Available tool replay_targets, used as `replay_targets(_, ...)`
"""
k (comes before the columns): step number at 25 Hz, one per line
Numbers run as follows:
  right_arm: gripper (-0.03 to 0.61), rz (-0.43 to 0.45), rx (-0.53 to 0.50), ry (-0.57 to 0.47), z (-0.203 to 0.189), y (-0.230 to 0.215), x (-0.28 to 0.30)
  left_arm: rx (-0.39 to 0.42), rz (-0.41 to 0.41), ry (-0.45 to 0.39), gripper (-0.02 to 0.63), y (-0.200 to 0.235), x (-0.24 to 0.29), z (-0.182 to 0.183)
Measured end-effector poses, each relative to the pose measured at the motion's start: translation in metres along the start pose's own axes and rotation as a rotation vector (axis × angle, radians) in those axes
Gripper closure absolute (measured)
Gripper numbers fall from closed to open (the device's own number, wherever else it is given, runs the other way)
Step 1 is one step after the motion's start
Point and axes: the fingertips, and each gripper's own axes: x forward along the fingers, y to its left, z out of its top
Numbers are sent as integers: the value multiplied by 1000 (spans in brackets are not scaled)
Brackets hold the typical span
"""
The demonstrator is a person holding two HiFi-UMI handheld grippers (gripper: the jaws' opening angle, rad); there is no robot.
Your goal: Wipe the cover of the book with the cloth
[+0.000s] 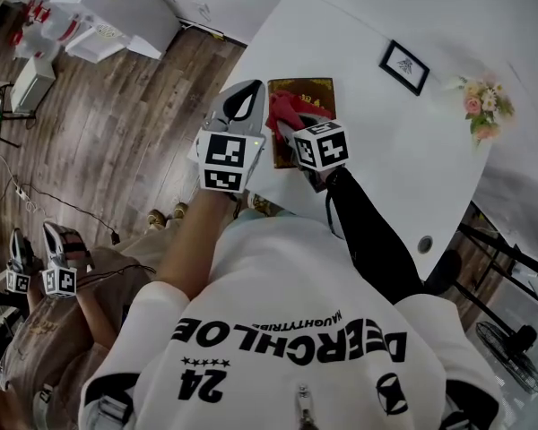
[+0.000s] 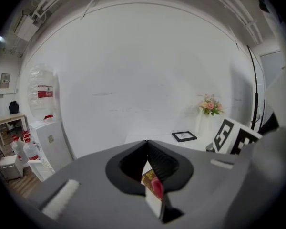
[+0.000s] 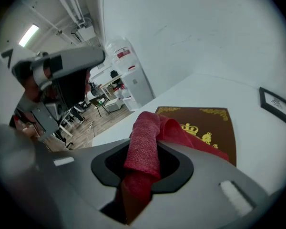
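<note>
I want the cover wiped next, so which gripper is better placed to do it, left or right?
Right. The right gripper is shut on the red cloth, which hangs just over the brown book. The left gripper is shut on nothing and sits off to the book's side.

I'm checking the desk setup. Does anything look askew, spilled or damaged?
Nothing stands out. The book lies flat on the white table, and its cover looks intact where it shows. The red cloth is bunched in the right gripper over the cover. No spill shows.
</note>
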Motion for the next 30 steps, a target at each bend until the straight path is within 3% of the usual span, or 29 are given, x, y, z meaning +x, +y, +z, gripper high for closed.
replay_targets(9, 488, -15, -41, 13, -9, -5, -2, 5, 4, -3, 555, -6, -1, 1)
replay_targets(21, 488, -206, 72, -77, -24, -90, -56, 20, 15, -29, 555, -2, -8, 13)
replay_targets(24, 488, -225, 35, -151, -7, -86, -70, 36, 1, -47, 555, -10, -7, 25)
replay_targets(30, 488, -248, -80, -425, 74, -63, -122, 62, -10, -96, 555, -15, -11, 51)
